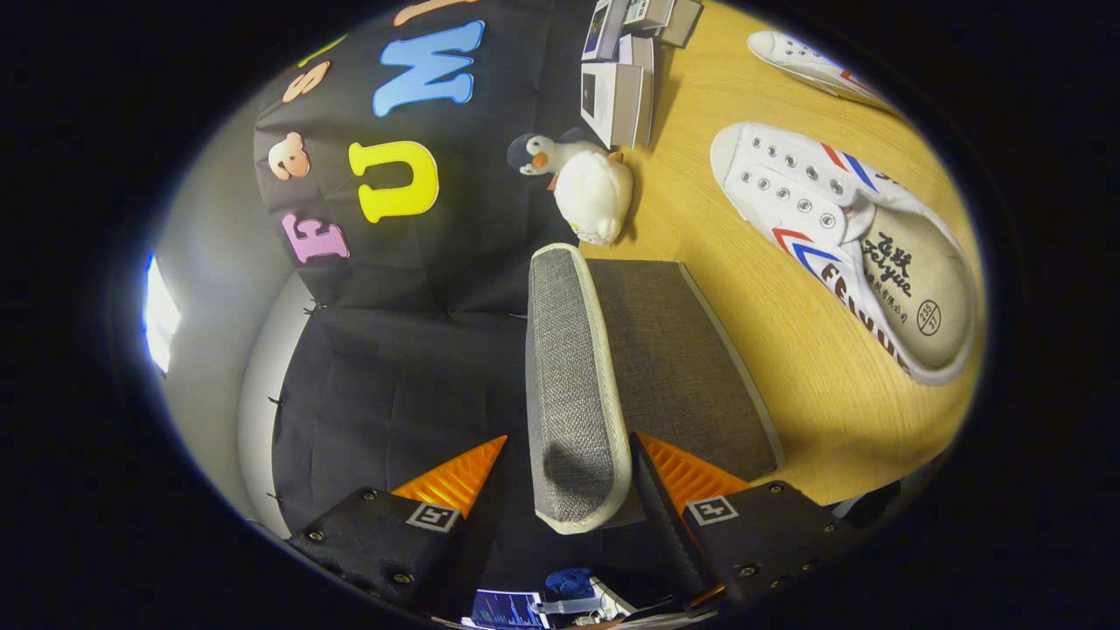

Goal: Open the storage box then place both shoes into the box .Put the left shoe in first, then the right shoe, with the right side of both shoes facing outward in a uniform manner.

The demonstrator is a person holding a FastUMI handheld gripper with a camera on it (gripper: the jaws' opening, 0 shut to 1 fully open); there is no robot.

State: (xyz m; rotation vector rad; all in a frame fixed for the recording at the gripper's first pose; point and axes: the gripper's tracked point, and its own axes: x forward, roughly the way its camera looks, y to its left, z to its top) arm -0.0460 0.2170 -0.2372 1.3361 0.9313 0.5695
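Note:
The grey fabric storage box (pixel 691 376) lies on the wooden table (pixel 787 367). Its lid (pixel 569 376), grey with pale trim, is swung up on edge away from the box. My gripper (pixel 569 442) is shut on the lid's free edge, one finger on each face. A white canvas shoe (pixel 840 236) with red and blue stripes lies on the table beyond the box, its opening showing the printed insole. The second white shoe (pixel 814 66) lies farther off on the same table, partly cut off.
A white and blue penguin plush (pixel 586 184) lies on the table just past the box's far end. Several small cardboard boxes (pixel 626 83) stand behind it. Black cloth hangs on the lid's other side.

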